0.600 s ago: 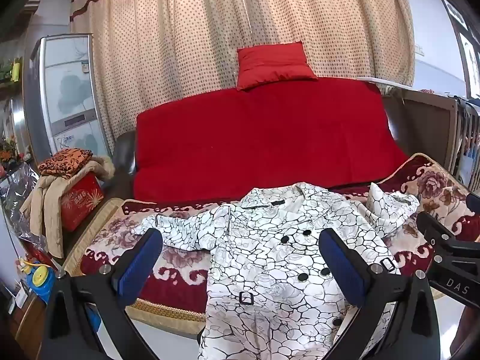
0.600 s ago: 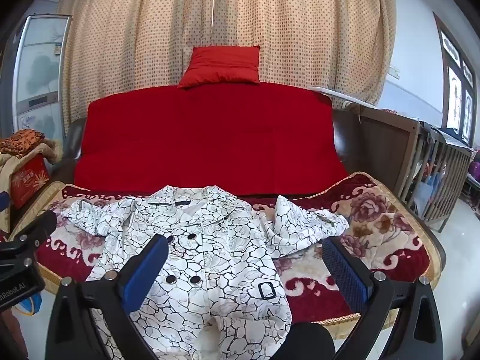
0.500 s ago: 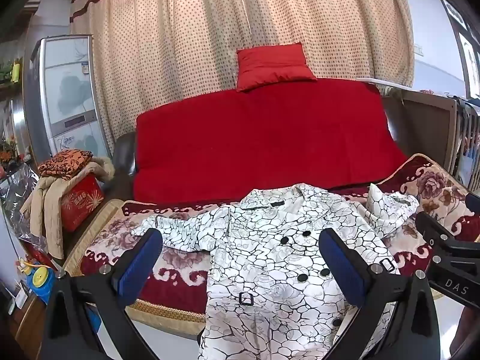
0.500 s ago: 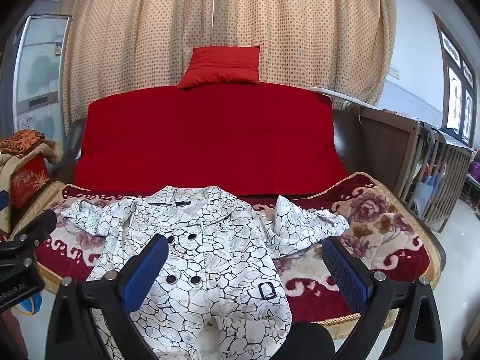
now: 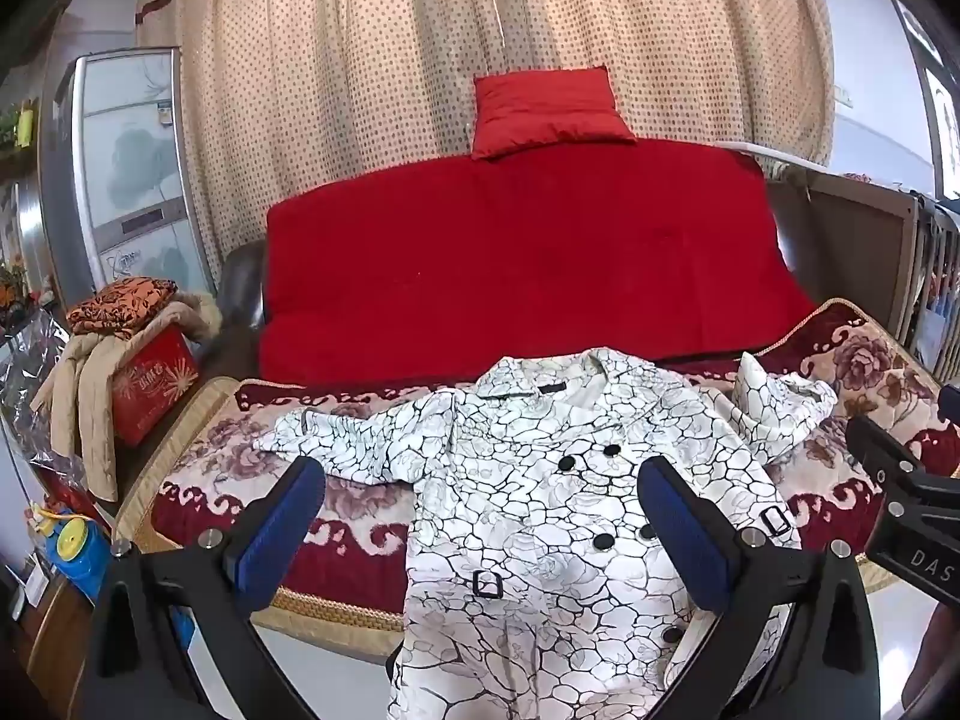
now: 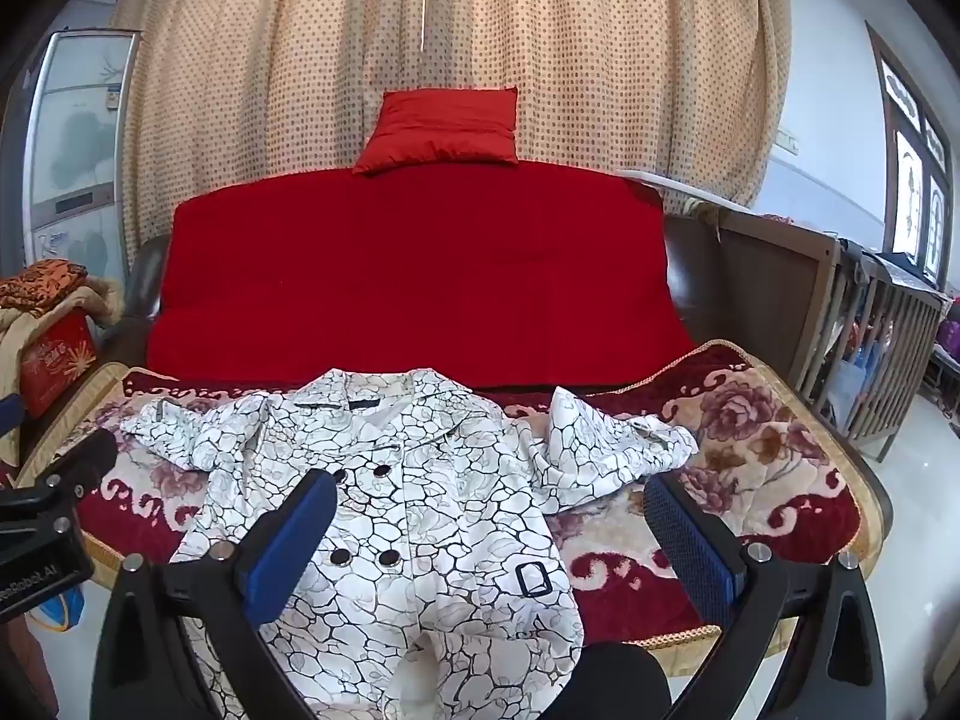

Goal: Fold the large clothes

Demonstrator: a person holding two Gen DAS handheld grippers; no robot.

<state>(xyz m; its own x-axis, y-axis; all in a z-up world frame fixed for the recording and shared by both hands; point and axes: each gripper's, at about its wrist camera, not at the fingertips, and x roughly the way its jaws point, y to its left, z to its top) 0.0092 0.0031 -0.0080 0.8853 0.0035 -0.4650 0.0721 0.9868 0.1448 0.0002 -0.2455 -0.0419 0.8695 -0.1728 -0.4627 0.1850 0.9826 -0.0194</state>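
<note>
A white coat with a black crackle print and black buttons (image 5: pixel 540 498) lies face up on the flowered sofa seat (image 5: pixel 252 438), its hem hanging over the front edge. Its left sleeve is spread flat; its right sleeve (image 6: pixel 606 450) is bunched up. My left gripper (image 5: pixel 480 528) is open and empty, held above the coat's left half. My right gripper (image 6: pixel 486 540) is open and empty, held above the coat's right half. Each gripper's body shows at the edge of the other view. The coat also shows in the right wrist view (image 6: pixel 420 516).
A red-covered sofa back (image 5: pixel 528 252) with a red cushion (image 5: pixel 546 108) stands behind. A red box with piled clothes (image 5: pixel 138 360) sits at the left. A wooden slatted crib (image 6: pixel 870 336) stands at the right. A dotted curtain hangs behind.
</note>
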